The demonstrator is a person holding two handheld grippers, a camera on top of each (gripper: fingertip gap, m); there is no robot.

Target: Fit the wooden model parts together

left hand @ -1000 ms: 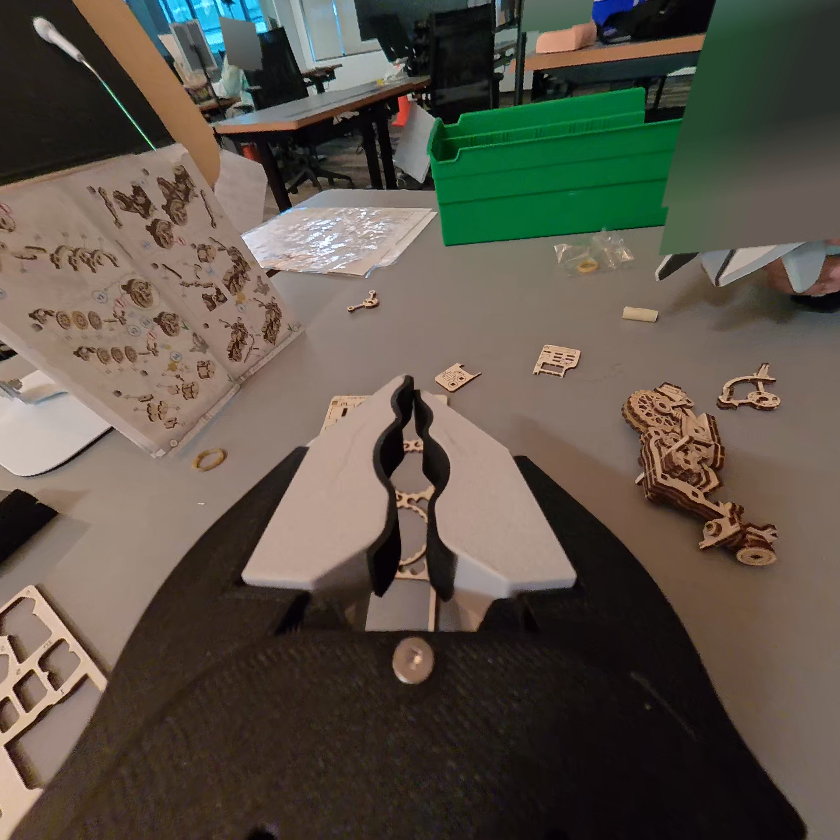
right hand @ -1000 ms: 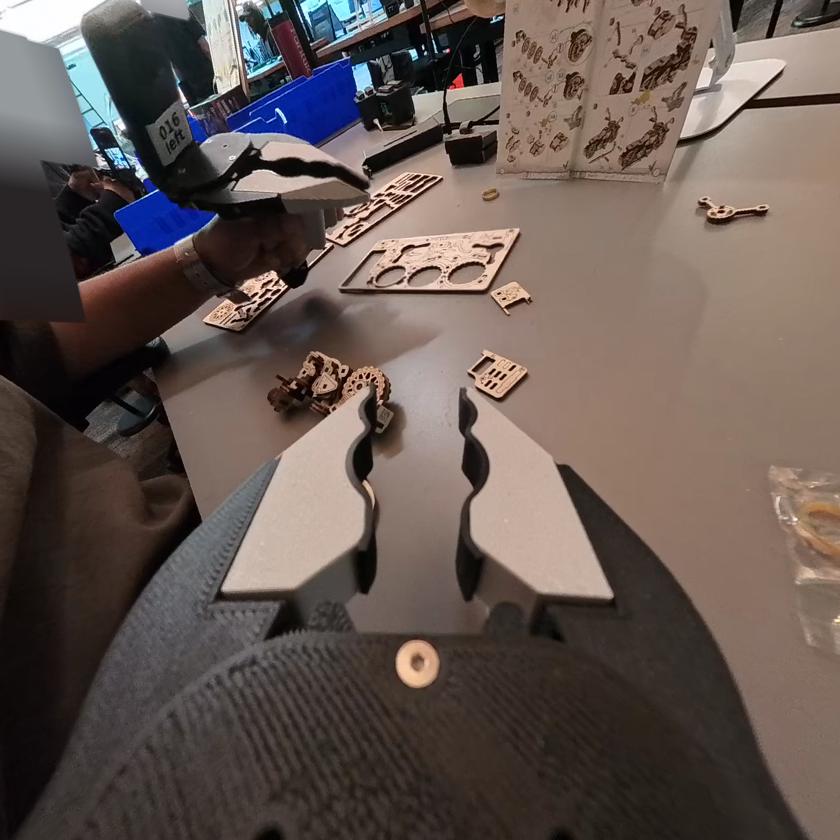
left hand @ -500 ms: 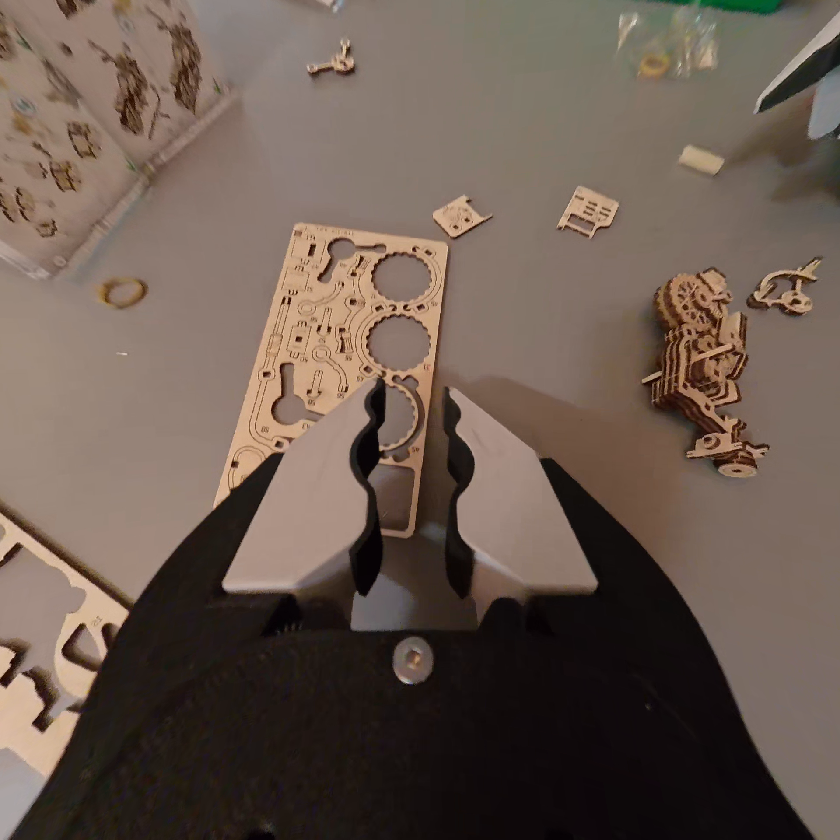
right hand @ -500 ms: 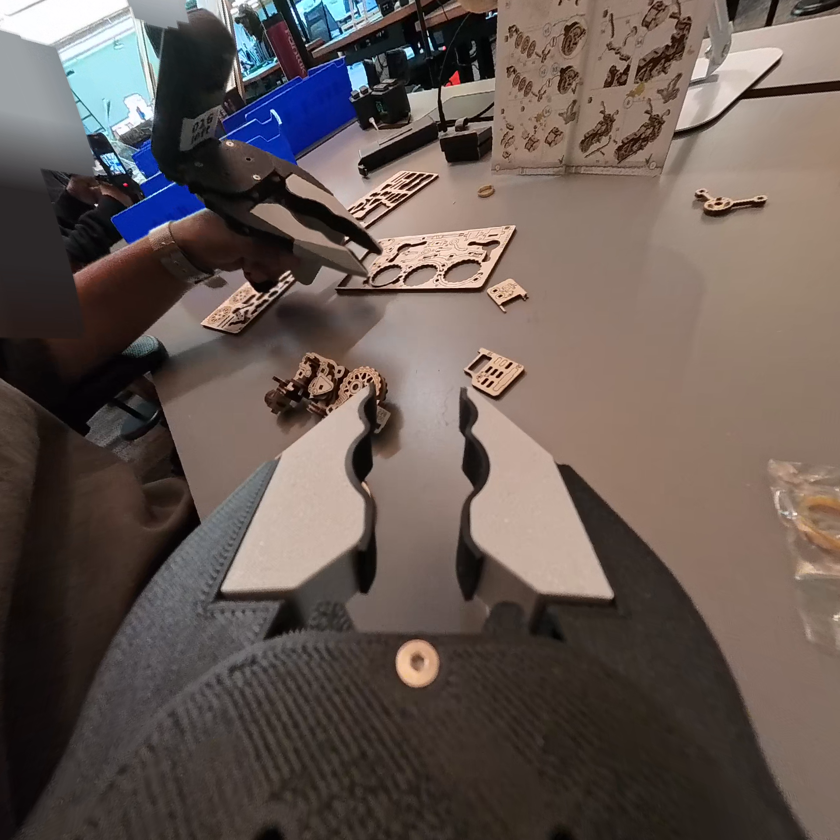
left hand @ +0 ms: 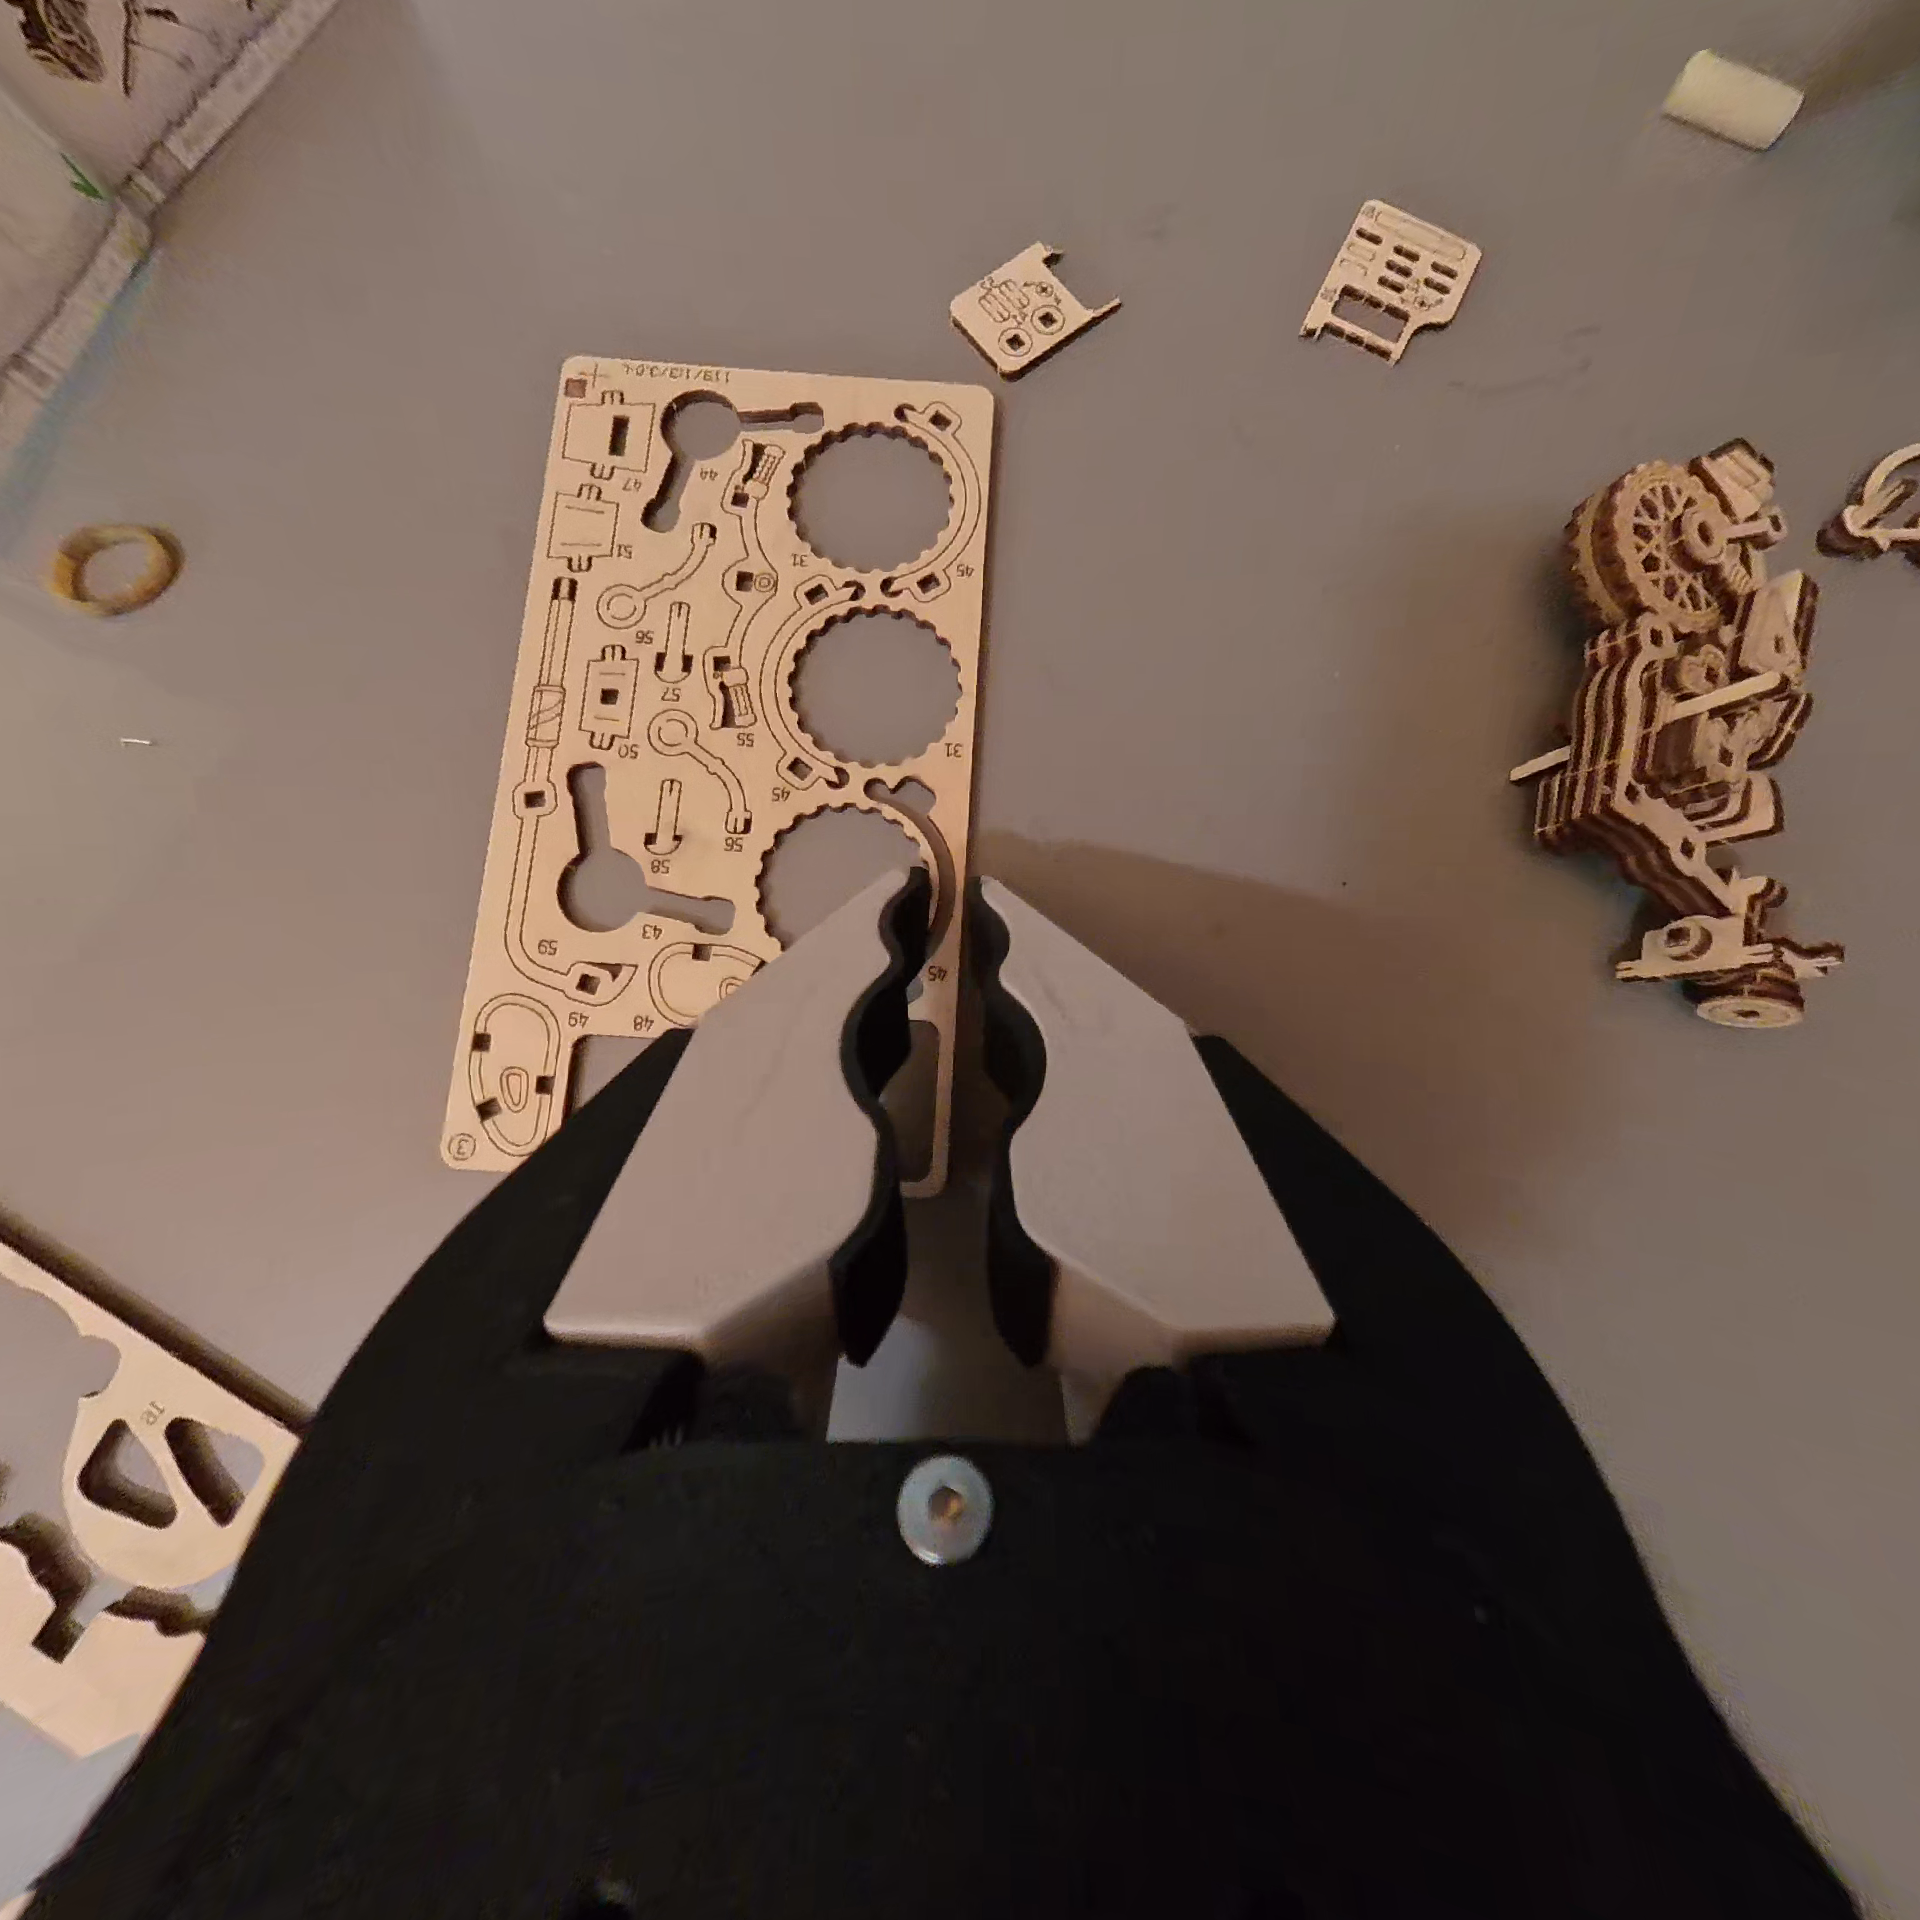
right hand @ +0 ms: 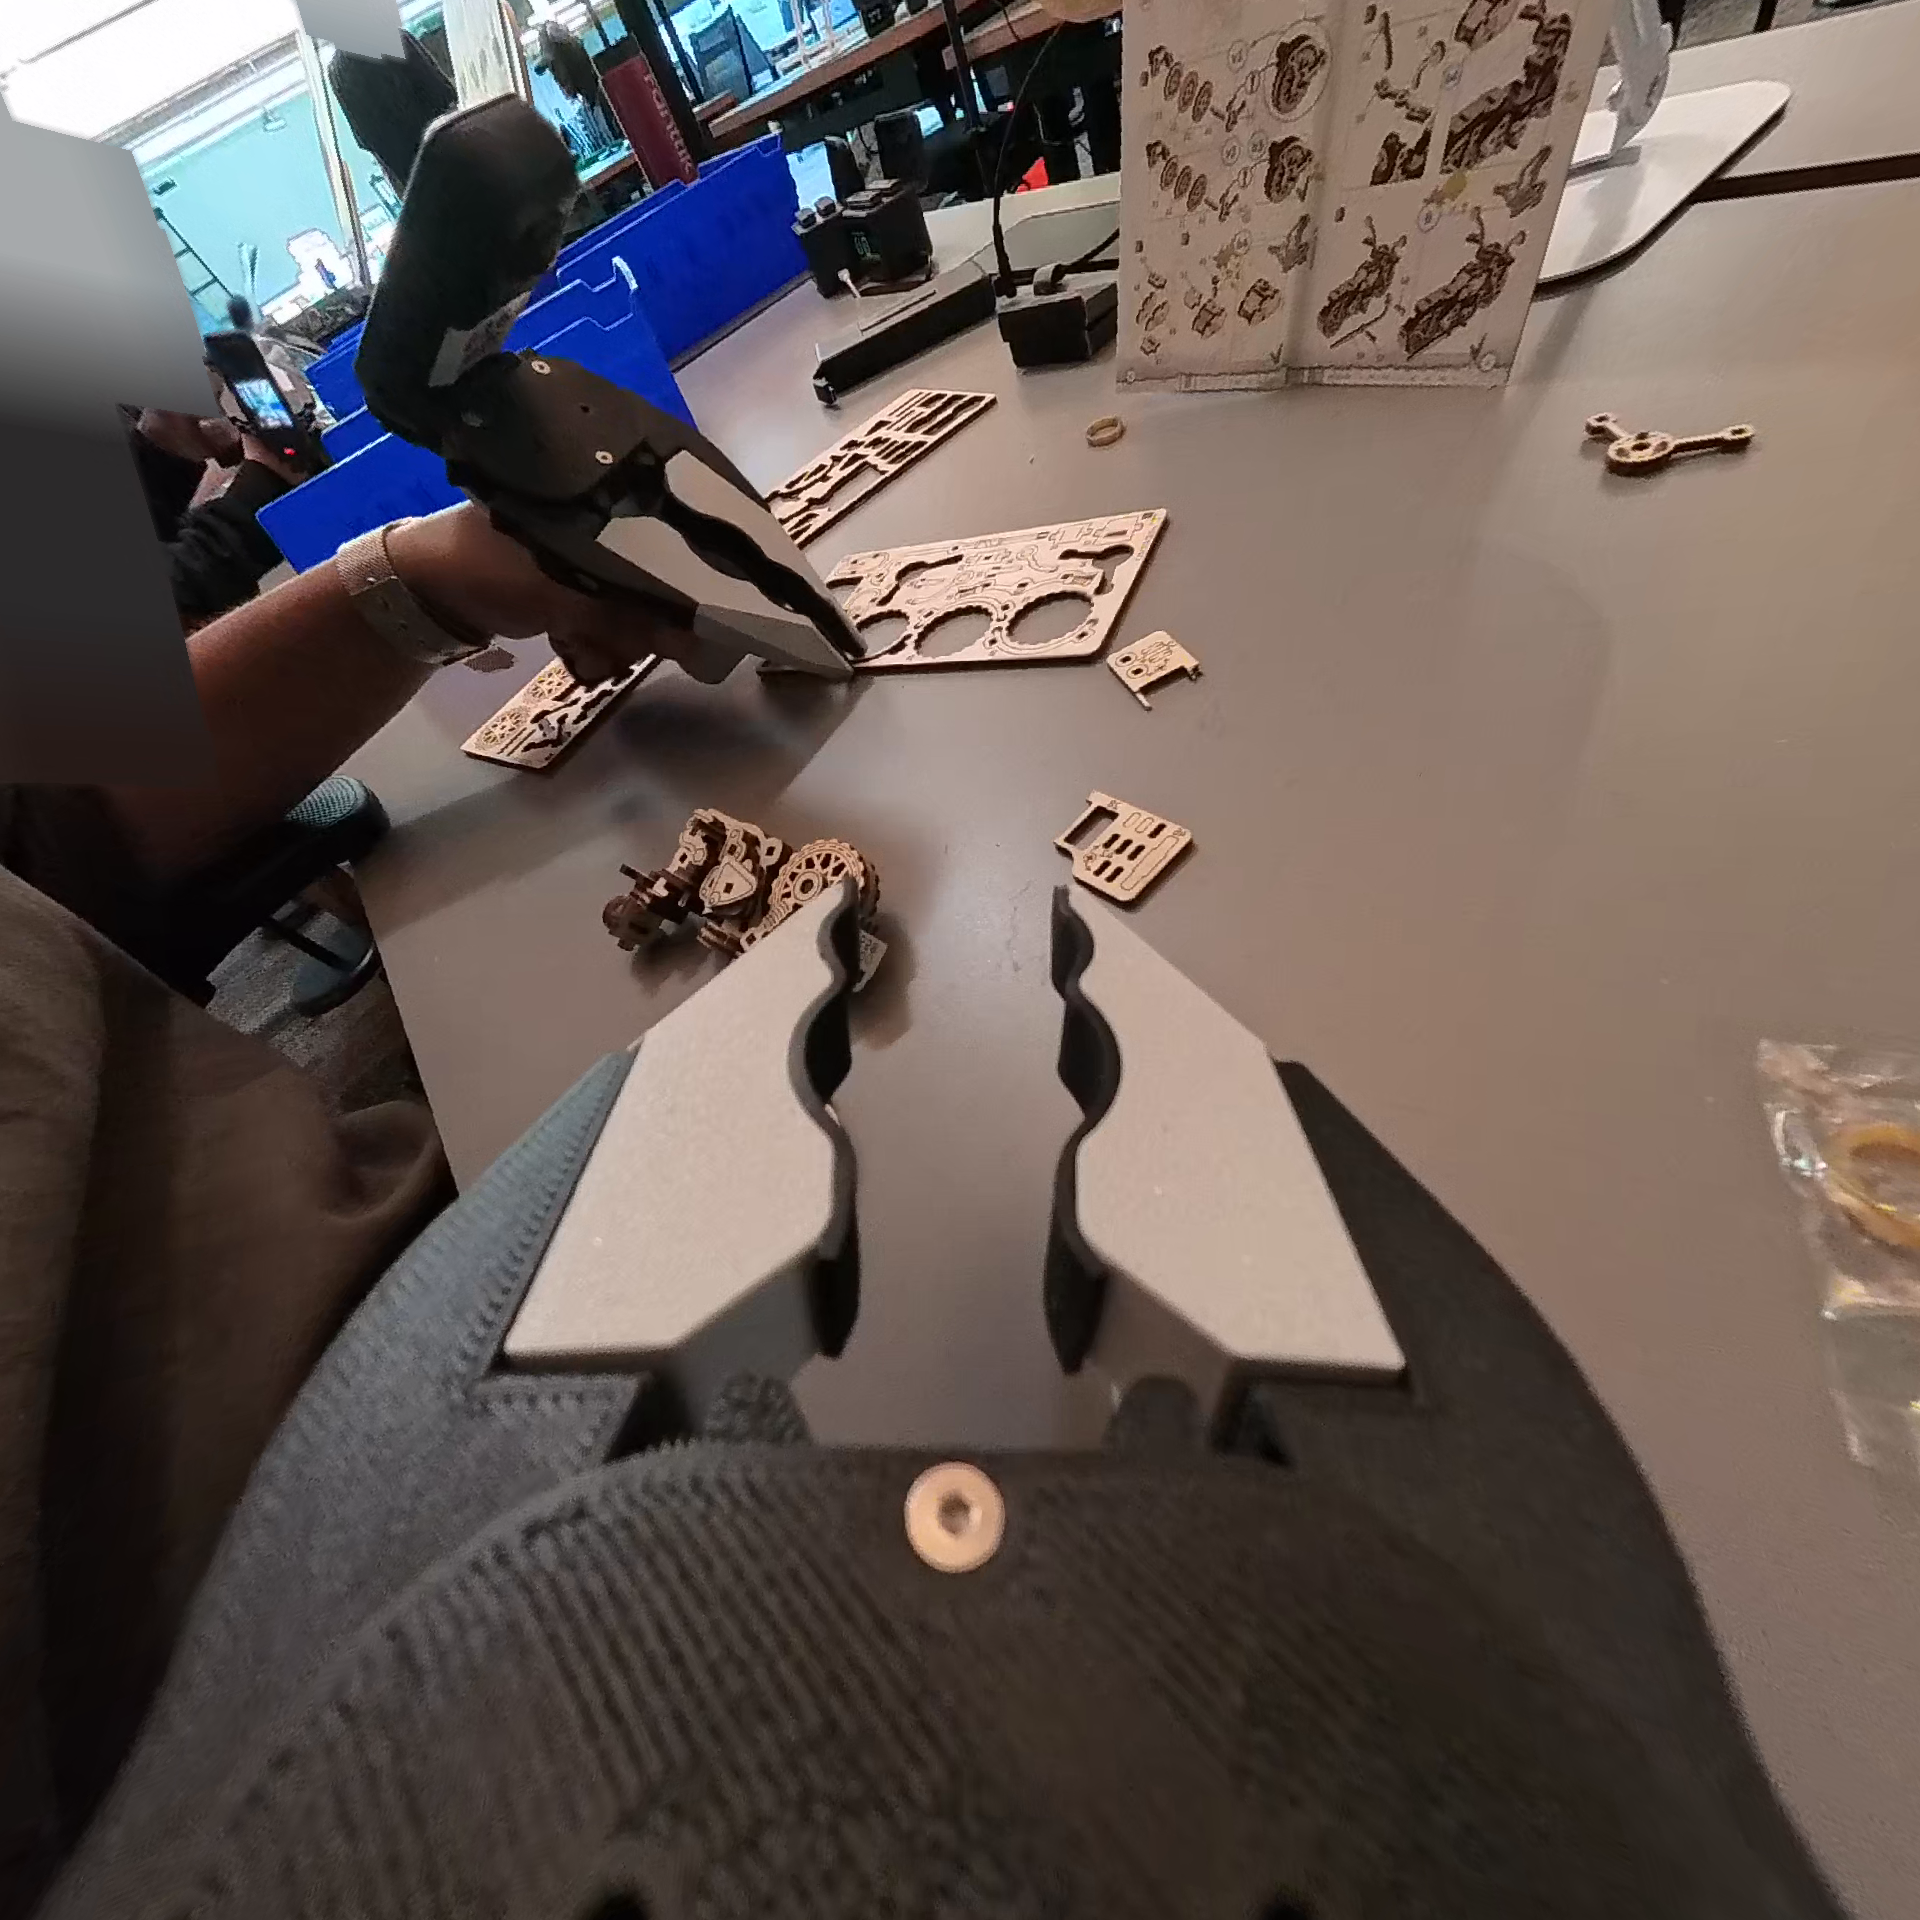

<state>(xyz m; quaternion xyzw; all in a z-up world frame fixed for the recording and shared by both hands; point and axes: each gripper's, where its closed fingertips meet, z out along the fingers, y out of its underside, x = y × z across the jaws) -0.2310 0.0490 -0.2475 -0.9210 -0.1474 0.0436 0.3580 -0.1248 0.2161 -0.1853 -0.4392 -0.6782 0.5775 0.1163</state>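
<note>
A flat wooden parts sheet with three toothed round holes lies on the grey table; it also shows in the right wrist view. My left gripper points down at the sheet's right edge by the nearest hole. Its jaws stand a narrow gap apart, astride the thin edge strip. It shows from the side in the right wrist view, tips at the sheet's corner. The part-built wooden model lies to the right. My right gripper is open and empty, just behind the model.
Two small cut-out pieces lie beyond the sheet. Other sheets lie at the left. An instruction booklet stands at the back. A rubber ring, a key-shaped piece and a plastic bag lie about. My hands' fingertips stand some 20 cm from each other.
My left gripper tipped down from level, opened, came down onto the sheet's right edge, and its jaws have narrowed. My right gripper has not moved.
</note>
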